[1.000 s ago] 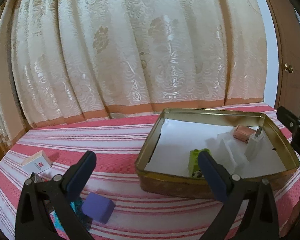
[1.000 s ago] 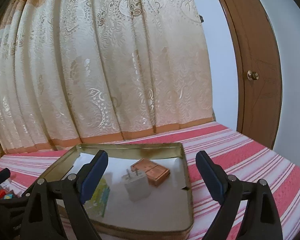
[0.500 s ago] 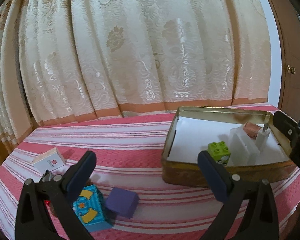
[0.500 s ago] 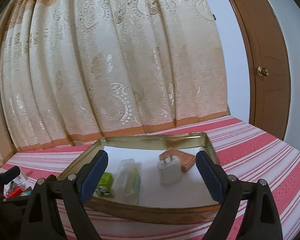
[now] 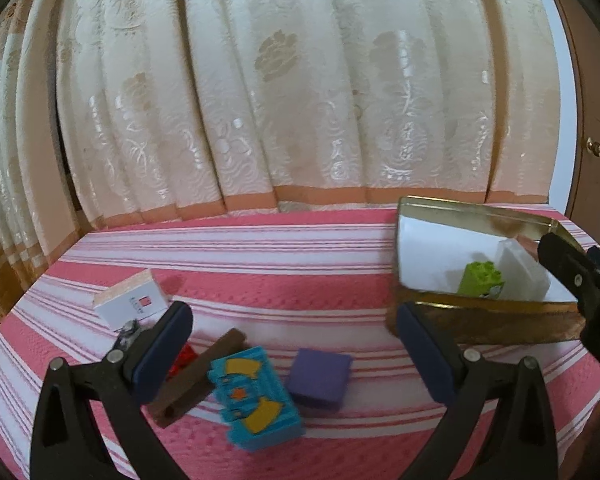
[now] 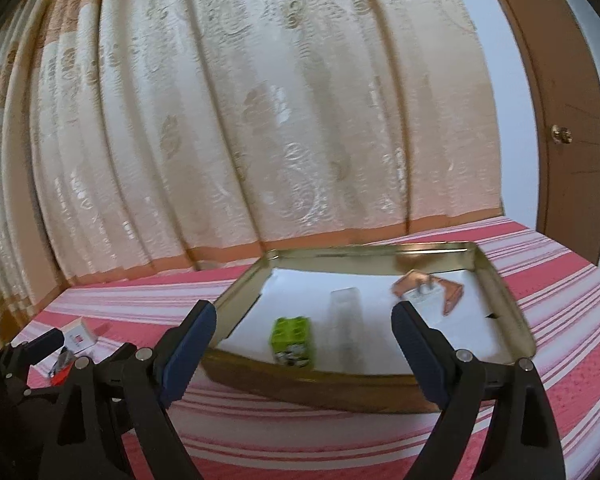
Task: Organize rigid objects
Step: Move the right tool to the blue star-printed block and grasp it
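Your left gripper (image 5: 292, 344) was spread wide, its two blue-padded fingers (image 5: 168, 344) well apart with nothing between them. It pointed forward and tilted slightly down, low over the surface. Your right gripper (image 6: 304, 344) was likewise wide open and empty, its fingers (image 6: 418, 350) reaching forward at about the same height. The two grippers sat side by side and close together: the tip of your right one showed at the right edge of the left wrist view, and your left one showed at the lower left of the right wrist view.
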The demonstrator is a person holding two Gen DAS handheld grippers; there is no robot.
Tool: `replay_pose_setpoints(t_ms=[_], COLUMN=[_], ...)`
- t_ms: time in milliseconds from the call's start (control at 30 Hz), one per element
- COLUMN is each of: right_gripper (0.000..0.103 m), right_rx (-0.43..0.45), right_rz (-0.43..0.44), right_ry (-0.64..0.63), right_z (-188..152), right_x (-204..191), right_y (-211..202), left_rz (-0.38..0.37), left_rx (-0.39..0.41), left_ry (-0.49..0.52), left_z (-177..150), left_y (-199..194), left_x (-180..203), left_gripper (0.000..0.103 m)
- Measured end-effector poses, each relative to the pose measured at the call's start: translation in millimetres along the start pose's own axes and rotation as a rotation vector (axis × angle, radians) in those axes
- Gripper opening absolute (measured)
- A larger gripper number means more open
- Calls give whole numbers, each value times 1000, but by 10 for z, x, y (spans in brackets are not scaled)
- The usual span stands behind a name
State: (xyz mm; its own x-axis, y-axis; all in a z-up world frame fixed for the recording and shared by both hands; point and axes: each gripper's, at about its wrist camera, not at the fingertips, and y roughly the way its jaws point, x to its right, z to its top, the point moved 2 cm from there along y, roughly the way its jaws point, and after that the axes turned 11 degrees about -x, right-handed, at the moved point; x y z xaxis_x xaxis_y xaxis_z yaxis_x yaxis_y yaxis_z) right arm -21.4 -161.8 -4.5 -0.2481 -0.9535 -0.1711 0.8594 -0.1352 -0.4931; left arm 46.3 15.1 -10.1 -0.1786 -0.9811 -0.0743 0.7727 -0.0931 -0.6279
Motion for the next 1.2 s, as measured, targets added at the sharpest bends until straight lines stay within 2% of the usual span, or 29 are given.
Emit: replay_pose_setpoints(t_ms=[300, 467, 700, 867, 967, 1100, 1200], right_gripper=[91, 90, 67, 65, 65, 45, 45], right_rx=[-107, -172, -313, -363, -388, -461, -487], right_rz=[100, 132, 181, 270, 323, 354, 357], right_ry=[-43, -79, -168, -206, -258, -344, -378], right_z=[-63, -114, -220, -308, -368, -474, -524], right_x=[-336, -522, -857, -1093, -1346, -1696, -1846], right_y=[145, 226, 441, 471, 478, 568, 604], left_rz=[36, 79, 165, 217, 226, 227, 224], left_rx=[-13, -35, -41, -50, -67, -69, -68], left_ry=[-25, -99, -194, -213, -227, -234, -233], left_z=[-51, -66, -101, -106, -109, -112, -111], left_y=[3, 69, 112, 139, 163, 159, 155], left_x=[-435, -895, -1417, -1530, -1571, -1598, -1602], left_gripper=[103, 103, 103, 103, 103, 103, 103])
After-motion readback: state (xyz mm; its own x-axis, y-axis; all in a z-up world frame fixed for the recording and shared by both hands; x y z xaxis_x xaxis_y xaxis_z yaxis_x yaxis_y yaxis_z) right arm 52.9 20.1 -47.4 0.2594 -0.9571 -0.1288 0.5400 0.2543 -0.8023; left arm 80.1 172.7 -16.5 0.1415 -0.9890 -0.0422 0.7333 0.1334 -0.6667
